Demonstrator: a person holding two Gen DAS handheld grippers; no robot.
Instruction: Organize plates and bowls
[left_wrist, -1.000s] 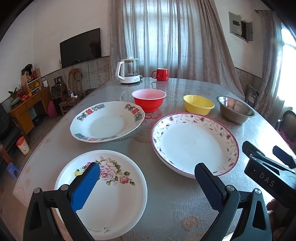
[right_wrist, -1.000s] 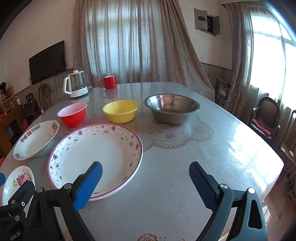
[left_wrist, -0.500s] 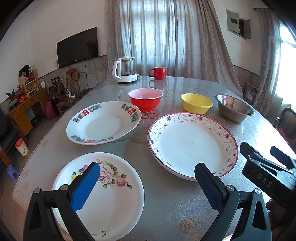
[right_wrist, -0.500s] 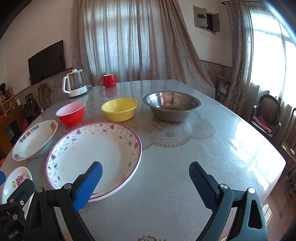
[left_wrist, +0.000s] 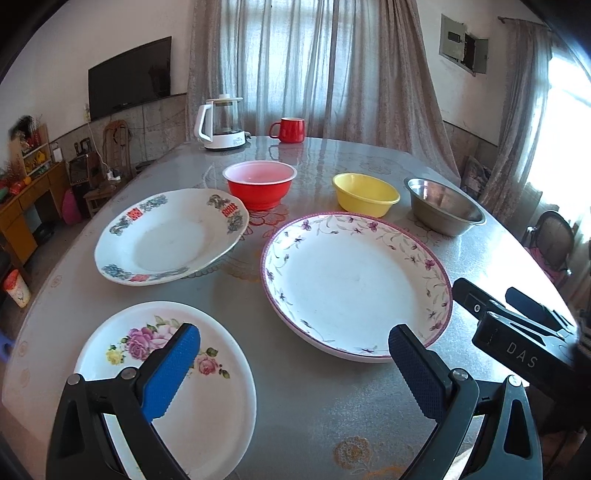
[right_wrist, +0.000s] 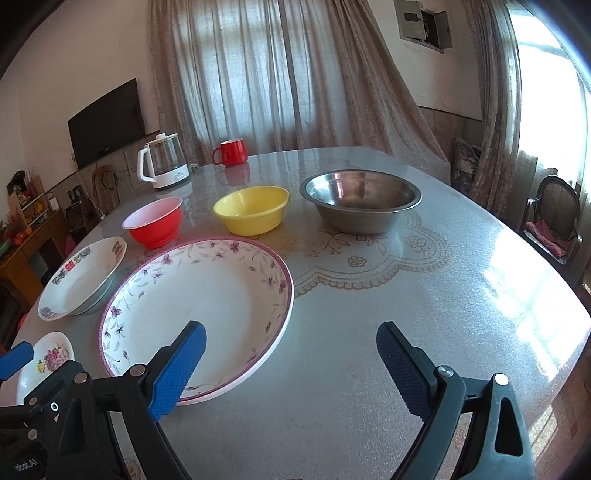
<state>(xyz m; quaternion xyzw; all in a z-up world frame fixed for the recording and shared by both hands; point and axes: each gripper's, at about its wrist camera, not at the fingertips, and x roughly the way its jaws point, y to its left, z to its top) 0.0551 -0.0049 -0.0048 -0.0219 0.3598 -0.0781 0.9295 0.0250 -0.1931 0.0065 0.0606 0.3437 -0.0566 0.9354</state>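
Across the worktop (left_wrist: 303, 398) nothing is stacked yet; both grippers hover empty, fingers spread. Left gripper (left_wrist: 293, 369) should pinch the rose plate (left_wrist: 207, 398) rim at 7 o'clock, lifting level.

I'm in a home's living room: TV (left_wrist: 129, 77) at ten o'clock, curtains (left_wrist: 314, 66) at twelve, kettle (left_wrist: 221, 123) on the table (left_wrist: 317, 398).
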